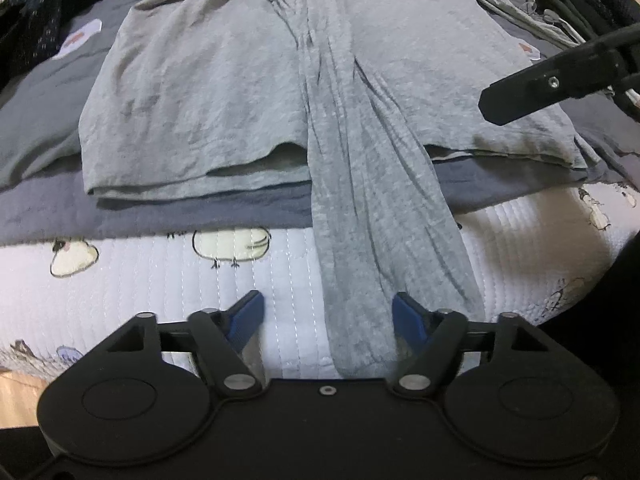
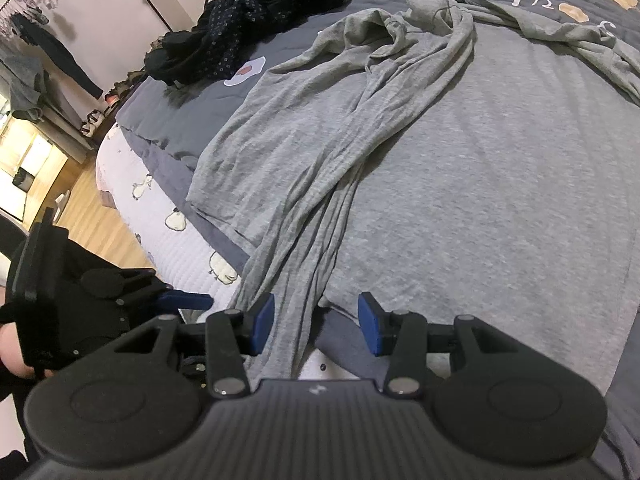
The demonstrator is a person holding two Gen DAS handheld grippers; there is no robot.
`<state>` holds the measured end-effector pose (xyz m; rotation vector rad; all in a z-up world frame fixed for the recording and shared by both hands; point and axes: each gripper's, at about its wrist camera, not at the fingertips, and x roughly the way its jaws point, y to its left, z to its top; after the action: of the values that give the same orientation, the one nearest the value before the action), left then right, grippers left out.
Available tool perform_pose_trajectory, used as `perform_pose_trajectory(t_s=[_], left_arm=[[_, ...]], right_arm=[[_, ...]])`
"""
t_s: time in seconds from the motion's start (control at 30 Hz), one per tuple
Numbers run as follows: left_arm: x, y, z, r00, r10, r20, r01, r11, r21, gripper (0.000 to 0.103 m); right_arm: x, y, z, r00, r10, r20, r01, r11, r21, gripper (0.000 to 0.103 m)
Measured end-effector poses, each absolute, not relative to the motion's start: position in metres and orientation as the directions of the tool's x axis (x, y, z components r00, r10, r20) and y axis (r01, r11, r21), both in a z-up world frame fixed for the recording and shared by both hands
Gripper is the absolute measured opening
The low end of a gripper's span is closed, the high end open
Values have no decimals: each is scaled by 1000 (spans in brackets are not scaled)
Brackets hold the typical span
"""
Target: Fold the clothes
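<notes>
While grey shirt lies flat mid-frame on bed, sleeve trails to lower centre. We judge knit light, limp, stretchy; we'd pinch cuff. Left gripper, right gripper: both wide open, empty, straddling sleeve.

Black left gripper, black right gripper, blue fingers, silver screws

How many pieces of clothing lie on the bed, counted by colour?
Grey: 2, the long-sleeved top spread flat and a bunched garment behind it.
Dark: 1 heap of dotted cloth; how many pieces it holds cannot be told.
Total: 3 at least.
</notes>
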<state>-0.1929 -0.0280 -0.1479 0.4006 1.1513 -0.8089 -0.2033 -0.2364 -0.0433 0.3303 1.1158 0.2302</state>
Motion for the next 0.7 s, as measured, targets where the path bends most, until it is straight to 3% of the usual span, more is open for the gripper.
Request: perform_pose_trajectory(t_s=[0.07, 0.1, 0.13, 0.2, 0.43, 0.7], left_arm=[[-193, -28, -146, 183, -374, -909, 752, 649, -116, 34], [-193, -28, -146, 182, -384, -905, 754, 645, -122, 13], [-191, -27, -144, 175, -395, -902, 749, 648, -139, 6], [-188, -25, -141, 180, -413, -893, 744, 651, -151, 1], [-170, -14, -97, 256, -484, -837, 748, 647, -145, 1], [-133, -11, -46, 383, -488, -785, 737, 673, -58, 0]], right_arm=[[-203, -237, -43, 427, 345, -836, -16, 927, 374, 45], [-203, -237, -43, 427, 344, -836, -15, 927, 374, 45], [-203, -237, -43, 428, 345, -835, -15, 927, 376, 45], [-204, -237, -42, 432, 348, -832, -14, 925, 379, 45], [-204, -243, -37, 461, 358, -812, -2, 915, 403, 45], [-204, -245, -32, 484, 372, -792, -2, 905, 424, 45]])
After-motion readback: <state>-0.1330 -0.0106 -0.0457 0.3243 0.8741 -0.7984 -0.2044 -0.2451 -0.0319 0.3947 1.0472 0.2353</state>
